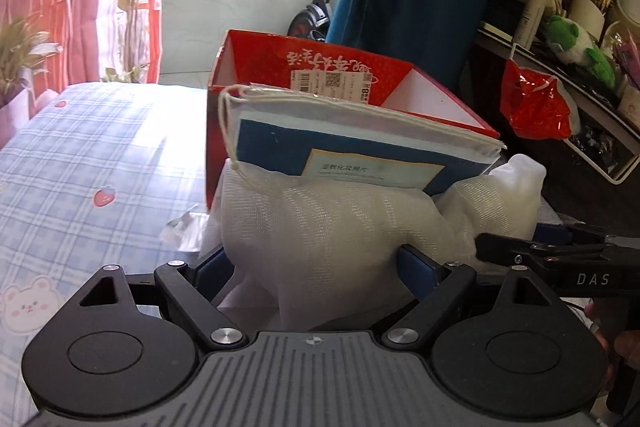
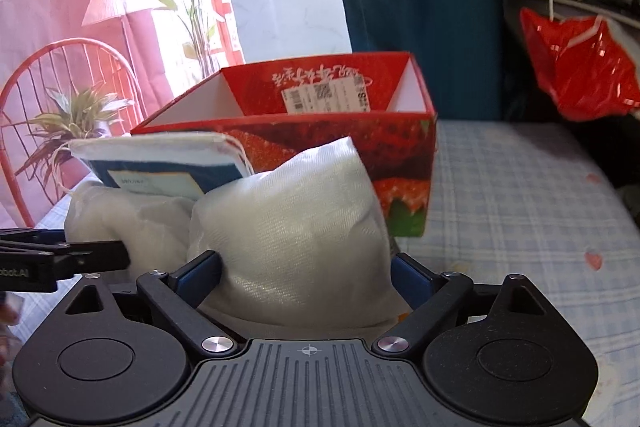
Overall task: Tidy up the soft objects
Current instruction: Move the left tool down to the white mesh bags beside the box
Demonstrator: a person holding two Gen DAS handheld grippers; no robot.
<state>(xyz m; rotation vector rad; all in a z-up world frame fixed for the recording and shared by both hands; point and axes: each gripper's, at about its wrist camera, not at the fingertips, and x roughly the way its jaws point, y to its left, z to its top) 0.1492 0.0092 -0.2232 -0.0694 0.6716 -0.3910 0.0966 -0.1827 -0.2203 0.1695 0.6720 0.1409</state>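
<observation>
Two white mesh pouches lie side by side on the checked bedsheet. The left pouch sits between the blue pads of my left gripper, which press its sides. A flat drawstring cloth bag with a blue packet inside rests on that pouch and leans on the red strawberry box. The right pouch fills my right gripper, and its pads touch both flanks. In the right wrist view the left pouch and the left gripper's fingers show at the left.
The open red box stands just behind the pouches. A red plastic bag hangs off a cluttered dark shelf to the right. A red wire chair, plants and pink curtains are on the left. Bare sheet stretches right of the box.
</observation>
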